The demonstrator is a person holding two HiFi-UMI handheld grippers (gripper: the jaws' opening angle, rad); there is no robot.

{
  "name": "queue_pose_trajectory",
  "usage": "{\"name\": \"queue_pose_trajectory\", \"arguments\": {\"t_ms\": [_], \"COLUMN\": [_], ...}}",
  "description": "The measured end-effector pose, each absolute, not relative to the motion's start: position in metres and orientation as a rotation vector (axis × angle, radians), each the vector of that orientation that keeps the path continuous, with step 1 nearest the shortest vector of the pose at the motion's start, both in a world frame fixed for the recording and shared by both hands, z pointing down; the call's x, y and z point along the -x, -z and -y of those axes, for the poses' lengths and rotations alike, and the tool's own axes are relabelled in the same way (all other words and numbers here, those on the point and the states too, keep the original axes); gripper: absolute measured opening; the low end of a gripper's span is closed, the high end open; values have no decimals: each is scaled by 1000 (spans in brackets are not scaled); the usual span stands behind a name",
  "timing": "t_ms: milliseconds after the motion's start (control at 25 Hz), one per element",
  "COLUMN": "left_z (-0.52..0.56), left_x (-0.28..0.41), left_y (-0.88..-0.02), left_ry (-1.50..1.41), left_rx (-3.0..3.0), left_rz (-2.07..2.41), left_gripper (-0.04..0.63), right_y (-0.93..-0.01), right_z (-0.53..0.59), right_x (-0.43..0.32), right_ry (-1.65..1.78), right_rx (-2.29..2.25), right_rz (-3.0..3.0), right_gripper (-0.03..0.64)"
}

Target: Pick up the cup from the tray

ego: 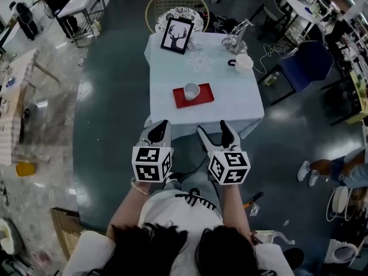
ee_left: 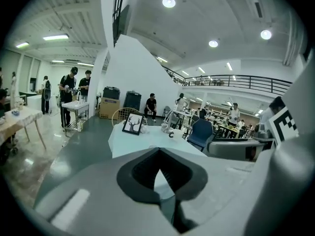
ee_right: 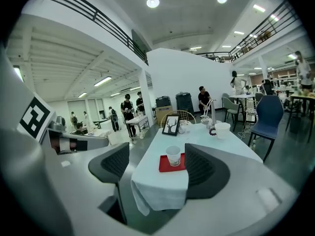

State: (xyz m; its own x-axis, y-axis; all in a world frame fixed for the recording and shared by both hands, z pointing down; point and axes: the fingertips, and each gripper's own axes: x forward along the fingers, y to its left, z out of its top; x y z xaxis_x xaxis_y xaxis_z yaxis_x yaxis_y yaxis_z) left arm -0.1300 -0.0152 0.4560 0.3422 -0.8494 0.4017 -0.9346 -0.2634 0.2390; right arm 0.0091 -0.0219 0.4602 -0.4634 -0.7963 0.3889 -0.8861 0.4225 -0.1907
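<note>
Left gripper: We are finding the left gripper [ego: 160, 129] held low in front of the person, short of the counter's near edge. In its own view its jaws are meeting at the tips, with nothing caught between them.
Right gripper: We are recording the right gripper [ego: 214, 131] alongside the left one, also short of the counter. Its jaws are standing apart and are holding nothing. In its own view the cup and tray are showing in the gap between the pads [ee_right: 112, 164], but well beyond them.
Cup: We are seeing the white cup [ego: 191, 90] standing upright on the tray, toward the tray's left part in the head view. Neither gripper is touching it.
Tray: We are noting the red tray [ego: 205, 96] lying flat on the counter, in the near half and roughly central.
Counter: We are observing a counter [ego: 170, 68] covered with a pale cloth that is hanging over the near edge.
Other items: We are logging a framed deer picture [ego: 177, 35] standing at the far edge and a white mug [ego: 244, 62] sitting toward the far right. Both are well apart from the tray.
Surroundings: We are noting a blue chair [ego: 307, 62] standing to the right of the counter.
</note>
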Motion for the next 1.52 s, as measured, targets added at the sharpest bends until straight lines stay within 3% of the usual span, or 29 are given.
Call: {"name": "queue_pose_trajectory", "arguments": {"t_ms": [880,1520], "left_z": [60,145], "left_x": [152,138], "left_y": [-465,-500], "left_ry": [-269,-336], "left_rx": [-2138,-2045], "left_rz": [1621,1620], "left_gripper": [0,0], "right_y": [-491,-559], "right_z": [83,180], "right_x": [12,34], "right_ry": [-494,-554], "right_rx": [-1315,-1117], "right_rz": [2417,2354], "right_gripper": [385,453]}}
